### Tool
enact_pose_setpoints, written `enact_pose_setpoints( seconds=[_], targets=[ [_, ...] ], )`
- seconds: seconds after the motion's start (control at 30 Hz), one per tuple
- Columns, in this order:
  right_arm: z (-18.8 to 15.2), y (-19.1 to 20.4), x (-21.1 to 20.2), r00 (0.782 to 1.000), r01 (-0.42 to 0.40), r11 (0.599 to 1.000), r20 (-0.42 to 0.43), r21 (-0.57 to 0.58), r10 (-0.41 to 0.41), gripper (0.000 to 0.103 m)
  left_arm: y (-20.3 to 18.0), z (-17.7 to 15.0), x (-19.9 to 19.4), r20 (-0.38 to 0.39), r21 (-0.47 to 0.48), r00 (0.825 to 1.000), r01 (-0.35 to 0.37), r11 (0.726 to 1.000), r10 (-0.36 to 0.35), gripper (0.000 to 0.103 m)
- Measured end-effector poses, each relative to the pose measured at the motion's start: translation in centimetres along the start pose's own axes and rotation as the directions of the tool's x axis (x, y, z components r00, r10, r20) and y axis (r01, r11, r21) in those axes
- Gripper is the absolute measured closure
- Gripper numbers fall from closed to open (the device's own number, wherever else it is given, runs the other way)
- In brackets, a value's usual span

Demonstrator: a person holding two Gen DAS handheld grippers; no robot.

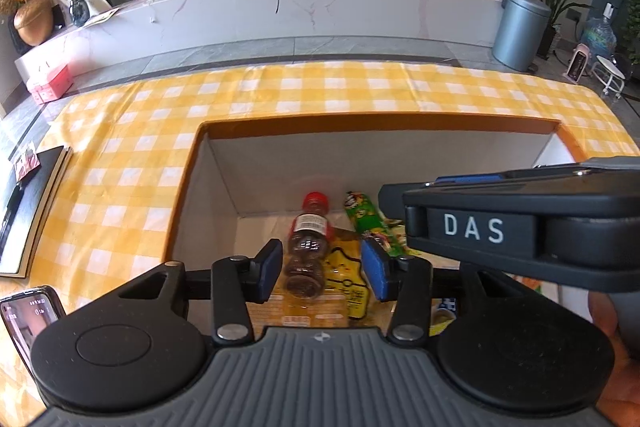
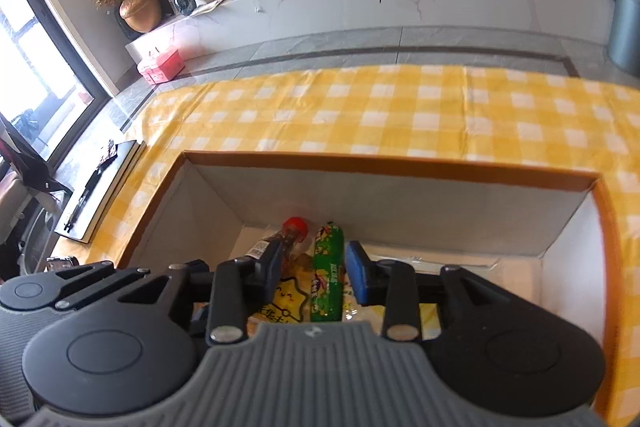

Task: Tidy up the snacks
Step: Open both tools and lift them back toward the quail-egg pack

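Yellow check cloth [image 1: 160, 155] covers the table, and on it sits an open box [image 1: 384, 121] with our snacks on its floor. We have both grippers held over its near side, pointing down into it.

Our left gripper [image 1: 324, 273] has its fingers apart, and the bottle [image 1: 306, 251] with the red cap lies on the floor between them, with a gap on each side. Our right gripper [image 2: 314, 277] also has its fingers apart; the green pack [image 2: 328, 275] lies between them, untouched as far as we can tell. A yellow bag [image 1: 344, 283] lies flat under both.

We judge the bottle stiff, fairly heavy with its dark fill and smooth enough to slip; its narrow waist below the label offers the best hold. The green pack looks light, long and soft, with a slick wrapper, so we would grip it across the middle, gently, to avoid crushing it. The bag would crumple; a pinch at an edge suits it.
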State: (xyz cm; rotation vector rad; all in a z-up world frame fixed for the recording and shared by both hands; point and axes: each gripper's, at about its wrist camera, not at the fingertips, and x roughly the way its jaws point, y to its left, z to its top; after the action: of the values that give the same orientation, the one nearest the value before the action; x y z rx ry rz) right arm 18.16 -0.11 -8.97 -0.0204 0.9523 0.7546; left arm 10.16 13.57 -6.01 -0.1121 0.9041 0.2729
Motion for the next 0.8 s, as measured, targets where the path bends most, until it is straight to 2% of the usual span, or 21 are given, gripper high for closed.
enact_pose_setpoints(
  seconds=[0.3, 0.6, 0.8],
  targets=[
    [-1.8, -1.3, -5.8, 0.989, 0.062, 0.998, 0.138, -0.03, -0.057, 0.064, -2.4, -0.9, -2.6, 0.043, 0.009, 0.998, 0.051, 0.999, -0.051, 0.045],
    [-4.7, -3.3, -11.5, 0.966, 0.095, 0.995, 0.238, 0.033, -0.1, 0.06, -5.1, -2.0, -5.3, 0.078, 0.007, 0.99, 0.118, 0.993, -0.118, 0.045],
    [-7.0, -5.6, -14.5, 0.956, 0.118, 0.989, 0.259, 0.09, -0.138, 0.059, -8.0, -2.7, -6.7, 0.075, 0.037, 0.982, 0.173, 0.984, -0.175, 0.044]
  ],
)
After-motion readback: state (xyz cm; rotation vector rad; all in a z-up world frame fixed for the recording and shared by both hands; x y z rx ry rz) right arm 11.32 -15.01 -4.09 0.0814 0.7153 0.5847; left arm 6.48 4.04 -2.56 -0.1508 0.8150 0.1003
